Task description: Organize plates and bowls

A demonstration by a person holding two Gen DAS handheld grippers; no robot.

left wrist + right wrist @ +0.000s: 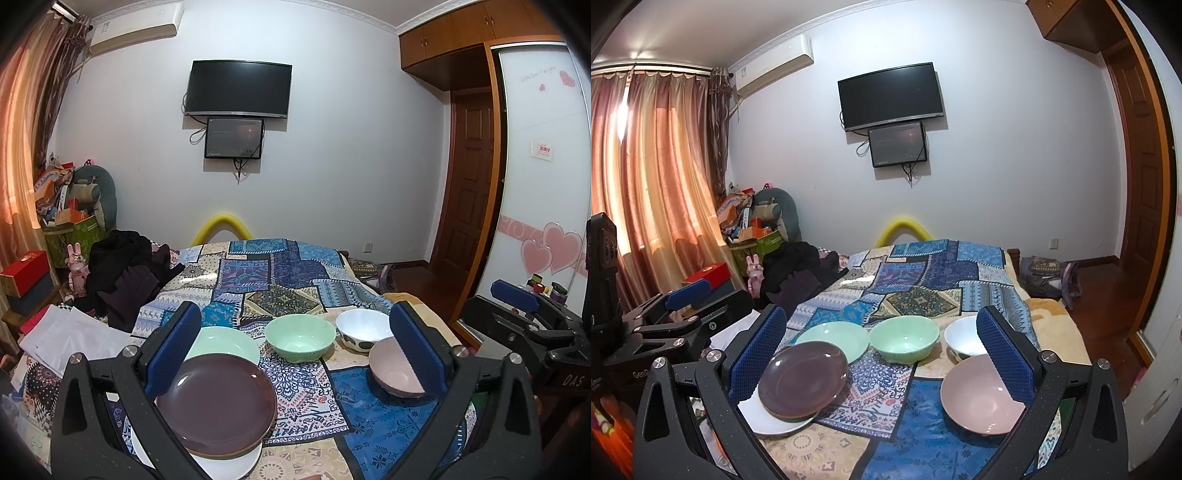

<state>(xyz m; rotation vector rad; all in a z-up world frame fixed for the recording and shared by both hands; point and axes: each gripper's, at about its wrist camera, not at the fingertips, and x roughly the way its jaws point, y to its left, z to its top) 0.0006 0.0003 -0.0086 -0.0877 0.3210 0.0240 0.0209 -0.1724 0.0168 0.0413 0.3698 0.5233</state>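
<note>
On the patchwork cloth (pixel 306 384) a purple plate (pixel 218 402) lies on a white plate (pixel 229 467), with a green plate (pixel 225 341) behind. A green bowl (pixel 300 338), a white spotted bowl (pixel 364 328) and a pink bowl (pixel 393 367) stand to the right. In the right wrist view: purple plate (pixel 803 378), white plate (pixel 764 417), green plate (pixel 834 339), green bowl (pixel 904 338), white bowl (pixel 964 338), pink bowl (pixel 980 395). My left gripper (pixel 295 350) is open and empty above the plates. My right gripper (pixel 881 356) is open and empty, its right finger (pixel 1004 354) over the pink bowl.
The cloth covers a bed (pixel 923 266). Dark clothes (pixel 125 273) and white paper (pixel 70 332) lie at its left. Boxes and clutter (pixel 66 206) stand by the curtain. A TV (pixel 238 88) hangs on the far wall. A wardrobe (pixel 535 184) and door (pixel 469 177) are on the right.
</note>
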